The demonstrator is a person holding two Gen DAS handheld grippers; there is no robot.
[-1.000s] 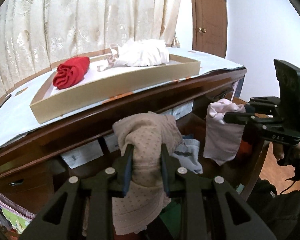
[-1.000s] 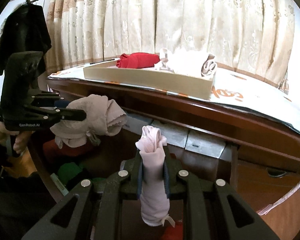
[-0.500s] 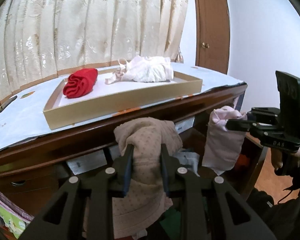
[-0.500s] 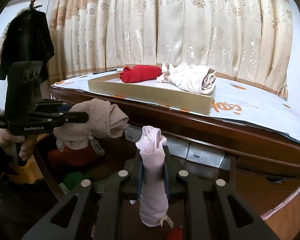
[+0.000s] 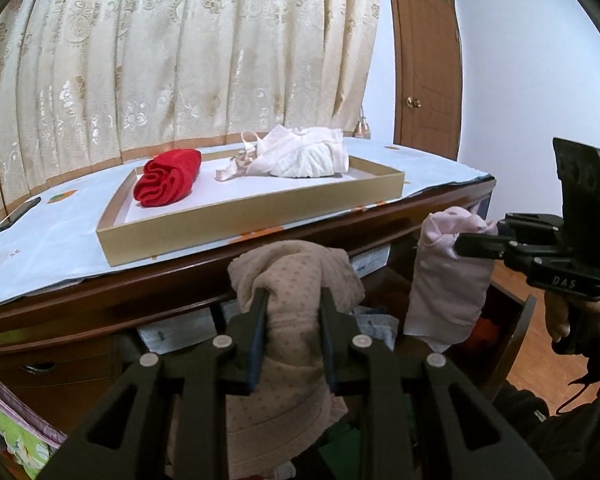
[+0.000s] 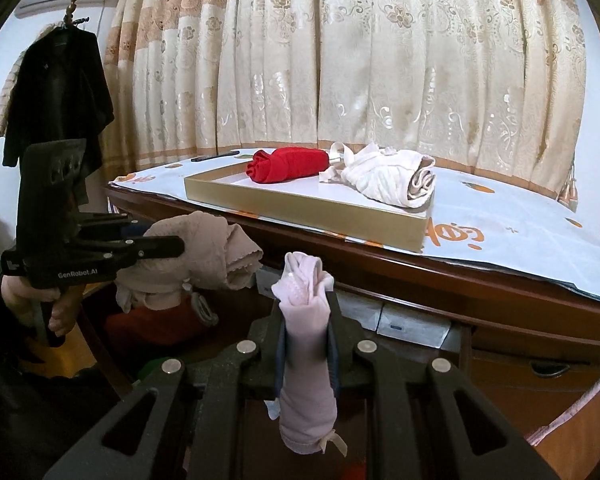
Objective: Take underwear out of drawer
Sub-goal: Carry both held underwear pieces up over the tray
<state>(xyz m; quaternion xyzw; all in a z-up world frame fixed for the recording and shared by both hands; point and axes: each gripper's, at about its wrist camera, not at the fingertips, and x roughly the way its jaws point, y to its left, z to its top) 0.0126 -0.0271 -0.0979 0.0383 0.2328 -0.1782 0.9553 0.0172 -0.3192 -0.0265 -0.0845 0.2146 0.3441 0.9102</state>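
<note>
I have both sets of fingers clamped on rolled underwear, beige roll [image 5: 296,304] left and pink roll [image 6: 306,344] right, upright, with the tray [image 5: 260,216] at twelve o'clock, above.

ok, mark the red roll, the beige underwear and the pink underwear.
red roll [image 5: 168,178], left wrist view, its folded front.
beige underwear [image 5: 296,276], left wrist view, top bunch.
pink underwear [image 6: 306,344], right wrist view, mid-roll.

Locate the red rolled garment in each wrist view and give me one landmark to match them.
Left wrist view: red rolled garment lies at the left end of the cardboard tray, upper left of centre.
Right wrist view: red rolled garment lies at the tray's far end, just above centre.
Shared landmark: the white rolled garment beside it in the tray.
</note>
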